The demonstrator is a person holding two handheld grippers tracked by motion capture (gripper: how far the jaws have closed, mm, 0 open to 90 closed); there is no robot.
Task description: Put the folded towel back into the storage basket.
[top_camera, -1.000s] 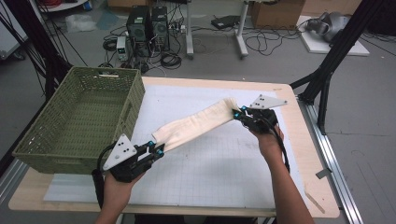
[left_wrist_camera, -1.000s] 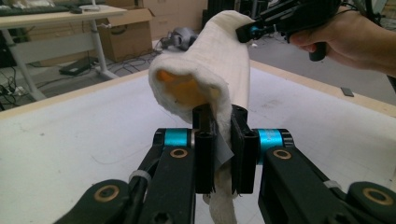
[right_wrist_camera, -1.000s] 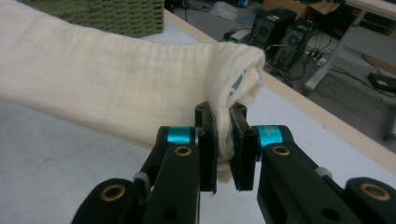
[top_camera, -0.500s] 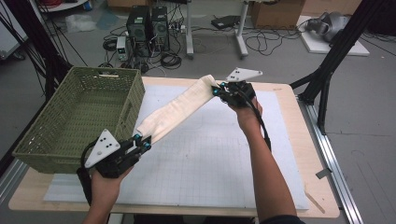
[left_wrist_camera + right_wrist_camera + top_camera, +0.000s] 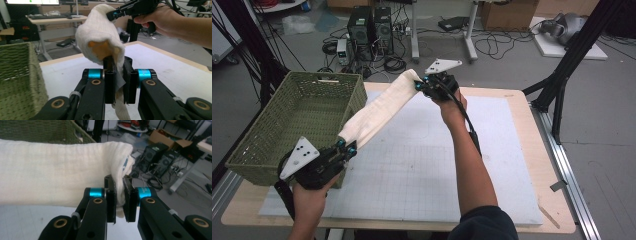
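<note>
1. A white gridded mat covers the wooden table; computer towers and cables sit on the floor beyond.
2. A green wicker basket stands at the table's left.
3. The cream cloth, folded long, hangs stretched above the mat beside the basket.
4. The left gripper pinches its near end; the right gripper clamps the far end.

Cream folded cloth, stretched taut, slanting in air above table
</note>
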